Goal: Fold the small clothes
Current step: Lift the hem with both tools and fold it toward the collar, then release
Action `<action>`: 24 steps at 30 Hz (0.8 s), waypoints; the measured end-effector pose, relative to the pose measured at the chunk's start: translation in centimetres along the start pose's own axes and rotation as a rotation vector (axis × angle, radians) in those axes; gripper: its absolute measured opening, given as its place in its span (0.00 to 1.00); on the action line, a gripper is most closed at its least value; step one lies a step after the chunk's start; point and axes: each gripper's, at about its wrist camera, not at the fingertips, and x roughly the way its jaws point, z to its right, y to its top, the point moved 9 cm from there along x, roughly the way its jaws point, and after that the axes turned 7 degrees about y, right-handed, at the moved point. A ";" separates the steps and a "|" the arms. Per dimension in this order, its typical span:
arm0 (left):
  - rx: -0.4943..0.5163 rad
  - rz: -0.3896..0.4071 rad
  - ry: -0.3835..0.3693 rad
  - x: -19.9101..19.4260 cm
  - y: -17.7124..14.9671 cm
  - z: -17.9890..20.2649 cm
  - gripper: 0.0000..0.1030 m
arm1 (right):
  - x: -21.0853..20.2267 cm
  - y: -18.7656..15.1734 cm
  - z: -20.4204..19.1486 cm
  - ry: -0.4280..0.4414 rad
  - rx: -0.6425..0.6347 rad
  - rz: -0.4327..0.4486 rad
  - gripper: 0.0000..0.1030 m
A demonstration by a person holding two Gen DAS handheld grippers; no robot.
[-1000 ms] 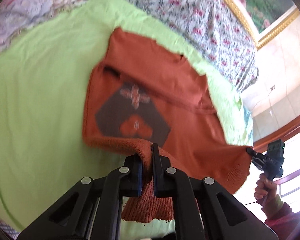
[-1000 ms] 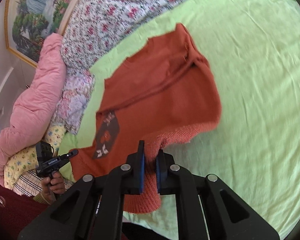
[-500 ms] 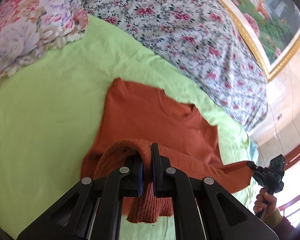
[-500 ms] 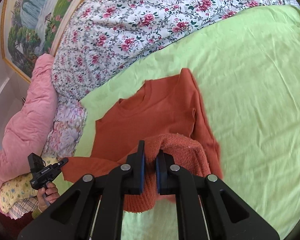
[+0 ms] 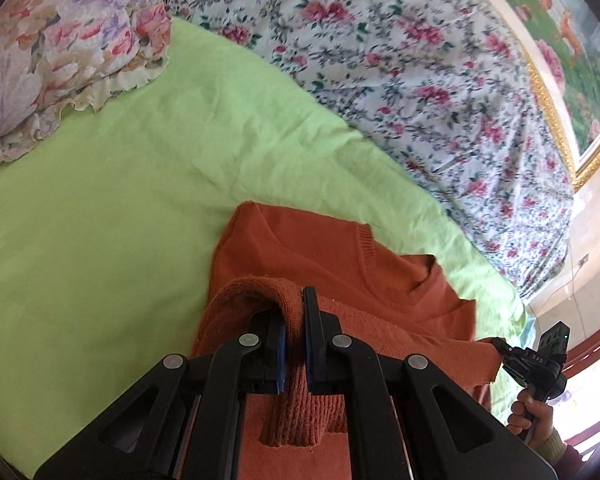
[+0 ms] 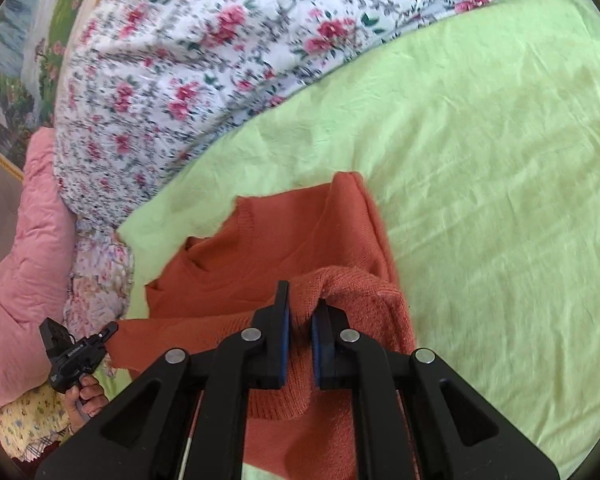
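An orange knit sweater [image 5: 324,256] lies on the lime green bed sheet [image 5: 120,200], neckline toward the floral bedding. Its bottom hem is lifted and folded up over the body. My left gripper [image 5: 294,312] is shut on one corner of the ribbed hem. My right gripper [image 6: 300,312] is shut on the other hem corner of the sweater [image 6: 300,240]. The right gripper also shows at the right edge of the left wrist view [image 5: 504,350]. The left gripper shows at the left of the right wrist view [image 6: 108,330]. The sweater's lower front is hidden under the fold.
A floral duvet [image 5: 420,80] lies along the far side of the sheet. A frilled floral pillow [image 5: 60,52] sits at the left. A pink quilt [image 6: 24,260] is piled beside the bed. A framed painting [image 5: 572,40] hangs behind.
Both grippers have carried the hem forward over the sweater toward the neckline. The dark patterned patch on the front is now covered by the fold.
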 end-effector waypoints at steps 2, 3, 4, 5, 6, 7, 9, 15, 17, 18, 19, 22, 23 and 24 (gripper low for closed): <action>-0.005 -0.024 0.027 2.0 0.0 -0.7 0.05 | 1.4 -0.1 1.0 -0.017 0.008 -0.026 0.10; -0.006 -0.034 0.038 2.7 -0.1 -1.1 0.05 | 2.1 -0.1 1.4 -0.029 0.009 -0.039 0.10; -0.009 -0.047 0.051 3.5 -0.2 -1.5 0.06 | 2.7 -0.2 1.9 -0.043 0.009 -0.052 0.10; -0.013 -0.061 0.063 4.4 -0.4 -1.9 0.06 | 3.1 -0.2 2.3 -0.054 0.015 -0.061 0.12; -0.011 -0.070 0.070 4.8 -0.5 -2.2 0.07 | 3.5 -0.2 2.7 -0.056 0.028 -0.067 0.12; -0.006 -0.081 0.081 5.2 -0.8 -2.3 0.08 | 3.6 -0.1 3.0 -0.057 0.037 -0.069 0.12; 0.003 -0.094 0.080 5.3 -1.1 -2.3 0.13 | 3.6 0.0 3.2 -0.053 0.052 -0.072 0.13; 0.027 -0.116 0.072 2.0 -2.1 -2.0 0.51 | 0.5 0.0 2.4 -0.074 0.029 -0.026 0.43; 0.037 -0.122 0.038 0.3 -3.3 -1.2 0.50 | -1.0 -0.1 2.2 -0.083 0.024 0.004 0.44; 0.053 -0.133 0.010 -0.4 -4.2 -0.3 0.51 | -1.8 -0.3 1.9 -0.085 0.016 0.019 0.44; 0.068 -0.144 -0.007 -0.8 -4.9 0.3 0.51 | -2.4 -0.5 1.3 -0.082 -0.005 0.029 0.44; 0.146 -0.252 -0.083 -0.3 -9.5 3.9 0.50 | -1.4 -3.4 -2.4 -0.033 -0.157 -0.057 0.44; 0.168 -0.276 -0.097 0.2 -10.5 4.8 0.50 | -0.3 -4.8 -3.6 -0.021 -0.215 -0.114 0.44; 0.194 -0.298 -0.106 0.6 -11.5 5.7 0.49 | 1.0 -6.4 -4.7 -0.011 -0.276 -0.180 0.44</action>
